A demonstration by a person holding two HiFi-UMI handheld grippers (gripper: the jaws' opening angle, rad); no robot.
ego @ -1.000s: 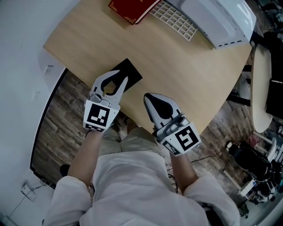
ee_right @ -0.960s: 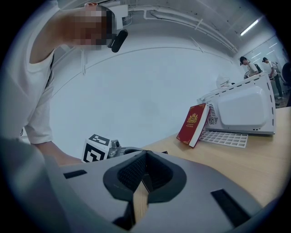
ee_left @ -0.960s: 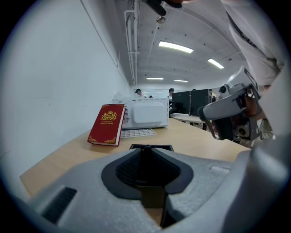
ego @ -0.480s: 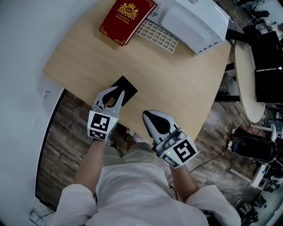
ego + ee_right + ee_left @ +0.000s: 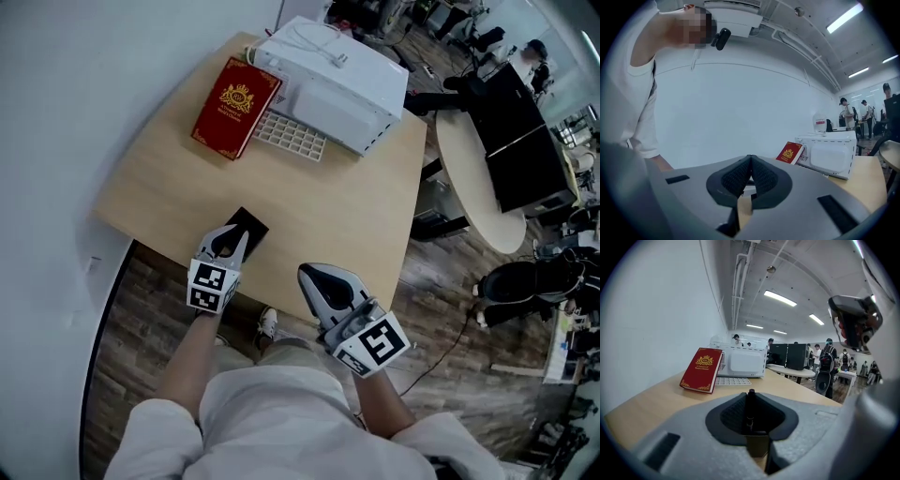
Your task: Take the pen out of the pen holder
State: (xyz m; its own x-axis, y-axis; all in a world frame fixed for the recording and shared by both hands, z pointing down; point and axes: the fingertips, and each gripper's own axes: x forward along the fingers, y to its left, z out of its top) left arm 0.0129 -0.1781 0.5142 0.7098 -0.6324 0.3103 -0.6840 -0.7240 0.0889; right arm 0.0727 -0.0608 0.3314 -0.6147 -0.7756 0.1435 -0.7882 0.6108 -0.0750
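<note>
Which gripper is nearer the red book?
Left. The left gripper is at the table's near edge, straight below the book in the head view. The right gripper is at that edge too, but farther right and lower.

Red book [image 5: 236, 108], gold crest; white appliance [image 5: 337, 80]; pale wood table [image 5: 347, 216]; black pen holder [image 5: 250, 222]; black pen [image 5: 750, 404].

We note bright, even light from ceiling strip lamps [image 5: 780, 297]; faint soft shadows on wooden table [image 5: 356, 216]. Gripper views: strong fisheye bend, black corners, foreground soft. Head view sharp, edges curved; white wall [image 5: 94, 94] slightly washed out.
</note>
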